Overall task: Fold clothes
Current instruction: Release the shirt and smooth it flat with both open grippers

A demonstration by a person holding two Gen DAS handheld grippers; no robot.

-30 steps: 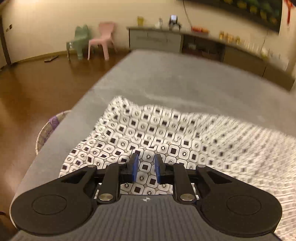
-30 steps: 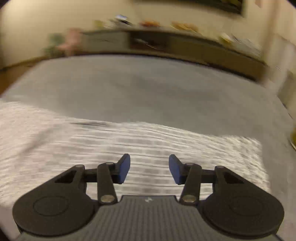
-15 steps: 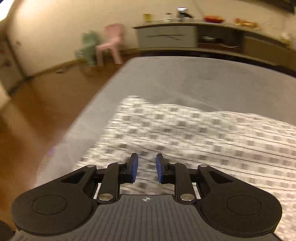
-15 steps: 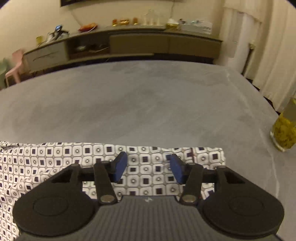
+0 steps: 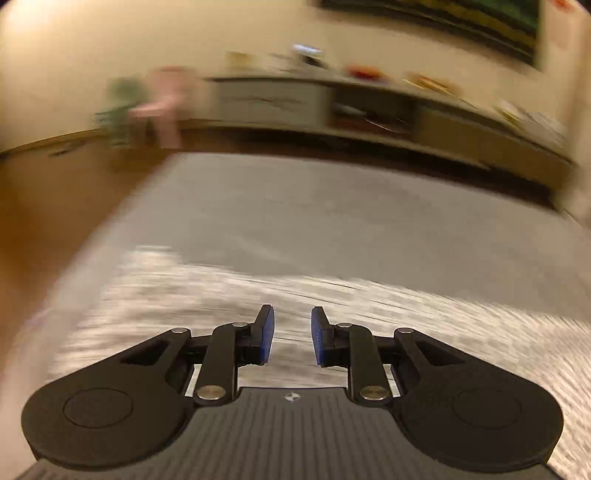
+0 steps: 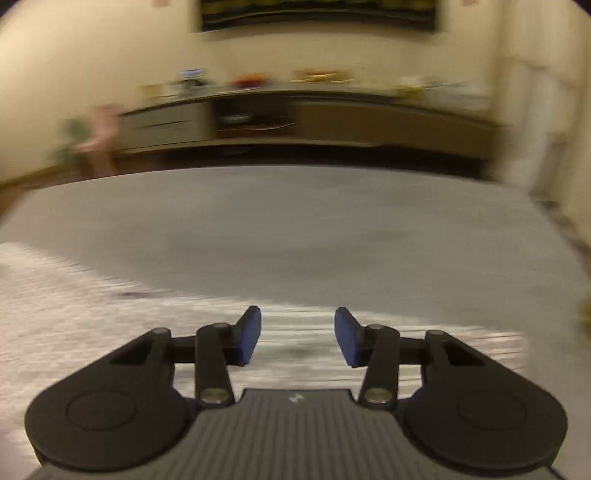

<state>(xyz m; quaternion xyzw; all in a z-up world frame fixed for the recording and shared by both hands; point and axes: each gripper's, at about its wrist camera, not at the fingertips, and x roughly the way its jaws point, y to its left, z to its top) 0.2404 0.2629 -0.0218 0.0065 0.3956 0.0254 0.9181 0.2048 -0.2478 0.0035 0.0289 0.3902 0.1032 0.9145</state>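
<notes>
- Two views, both smeared by motion, look across a wide grey bed (image 5: 332, 221) that fills the middle ground and runs to the far end of the room.
- Long and low, a cabinet (image 6: 332, 118) spans the far wall, with blurred small items on top; a dark picture (image 6: 317, 14) hangs above it.
- Near the cameras, the cloth (image 5: 443, 317), pale with a pattern too blurred to read, lies flat on the bed's near part, reaching from the left edge across to the right.
- Left gripper (image 5: 292, 339): its blue pads (image 5: 266, 334) stand a little apart with nothing between them; the cloth lies below and beyond the tips.
- Right gripper (image 6: 297, 336): its pads (image 6: 249, 334) are spread wider, empty, above the cloth's far edge near its right end.
- Pink and green chairs (image 5: 162, 107) stand blurred at far left.
</notes>
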